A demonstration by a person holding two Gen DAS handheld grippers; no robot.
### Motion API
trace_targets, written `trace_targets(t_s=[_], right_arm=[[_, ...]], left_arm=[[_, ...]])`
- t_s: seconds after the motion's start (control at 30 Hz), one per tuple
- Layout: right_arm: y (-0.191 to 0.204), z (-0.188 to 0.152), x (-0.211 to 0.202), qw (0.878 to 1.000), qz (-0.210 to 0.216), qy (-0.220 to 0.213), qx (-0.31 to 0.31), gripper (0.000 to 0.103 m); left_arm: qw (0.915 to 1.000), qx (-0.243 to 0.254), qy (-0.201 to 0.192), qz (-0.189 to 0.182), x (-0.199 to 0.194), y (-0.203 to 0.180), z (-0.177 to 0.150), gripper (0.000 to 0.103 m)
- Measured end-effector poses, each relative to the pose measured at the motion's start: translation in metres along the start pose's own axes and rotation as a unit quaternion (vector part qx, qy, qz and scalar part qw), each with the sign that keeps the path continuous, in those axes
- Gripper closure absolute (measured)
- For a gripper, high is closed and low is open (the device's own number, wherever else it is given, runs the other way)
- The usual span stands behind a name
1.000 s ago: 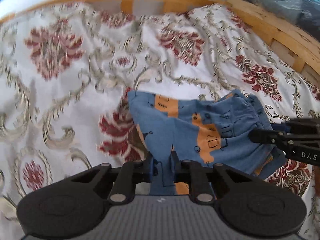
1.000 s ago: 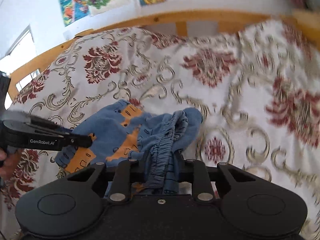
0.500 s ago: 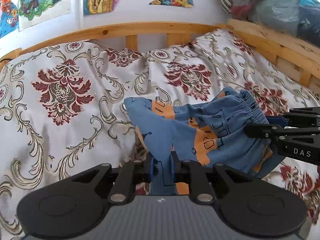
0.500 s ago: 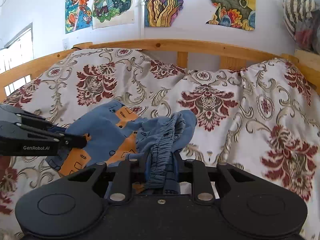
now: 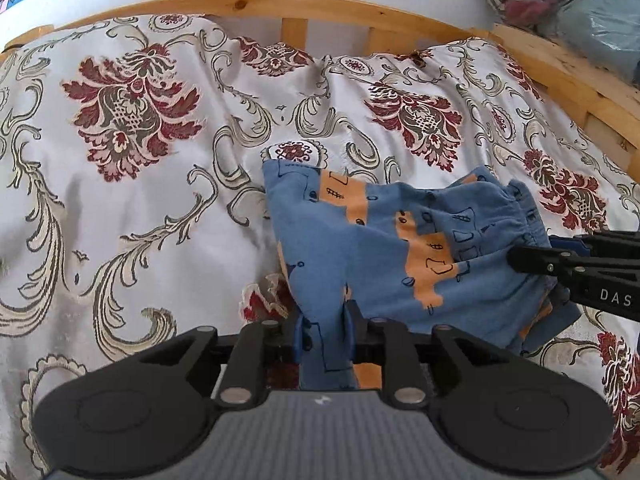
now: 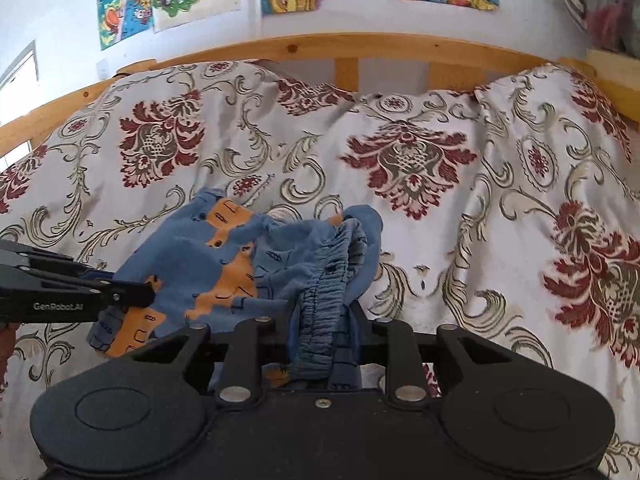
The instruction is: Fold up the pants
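Level over bedspread — left gripper pinching pants, right gripper gripping waistband.

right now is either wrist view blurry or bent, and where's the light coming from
Left wrist view: sharp, the bed rail bowed by the fisheye, soft daylight, no glare on the pants. Right wrist view: also sharp, the rail curves too, a bright window at the left edge.

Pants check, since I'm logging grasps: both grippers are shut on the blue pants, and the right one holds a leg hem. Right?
Not quite. The right gripper is shut on the gathered elastic waistband, not a leg hem, as the right wrist view shows. The left gripper is indeed shut on the blue pants.
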State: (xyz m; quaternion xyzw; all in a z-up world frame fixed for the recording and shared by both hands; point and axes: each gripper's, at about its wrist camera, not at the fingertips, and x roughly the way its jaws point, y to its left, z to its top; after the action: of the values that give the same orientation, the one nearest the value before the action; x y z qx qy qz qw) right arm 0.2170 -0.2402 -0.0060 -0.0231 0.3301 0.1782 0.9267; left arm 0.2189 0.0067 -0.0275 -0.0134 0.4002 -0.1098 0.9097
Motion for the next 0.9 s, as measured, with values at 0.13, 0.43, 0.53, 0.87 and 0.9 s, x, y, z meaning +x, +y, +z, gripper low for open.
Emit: trace_targets(t_s=[0.13, 0.43, 0.53, 0.87, 0.9], right_arm=[[-0.002, 0.000, -0.003, 1.000, -0.005, -0.006, 0.007, 0.071], [-0.002, -0.002, -0.013, 0.999, -0.006, -0.022, 0.023, 0.045], [0.000, -0.002, -0.020, 0.999, -0.007, -0.031, 0.025, 0.032], [0.001, -0.012, -0.052, 0.997, -0.033, -0.058, 0.039, 0.006], [0.001, -0.014, -0.057, 0.997, -0.037, -0.061, 0.041, 0.003]], left_arm=[[1.0000, -0.004, 0.004, 0.004, -0.002, 0.000, 0.001, 0.075], [0.9996, -0.027, -0.007, 0.009, -0.014, 0.001, 0.002, 0.031], [0.9992, -0.037, -0.013, 0.007, -0.022, 0.000, 0.002, 0.022], [0.9959, -0.081, -0.032, 0.022, -0.048, 0.000, -0.008, 0.000], [0.9954, -0.085, -0.033, 0.026, -0.050, 0.000, -0.010, 0.000]])
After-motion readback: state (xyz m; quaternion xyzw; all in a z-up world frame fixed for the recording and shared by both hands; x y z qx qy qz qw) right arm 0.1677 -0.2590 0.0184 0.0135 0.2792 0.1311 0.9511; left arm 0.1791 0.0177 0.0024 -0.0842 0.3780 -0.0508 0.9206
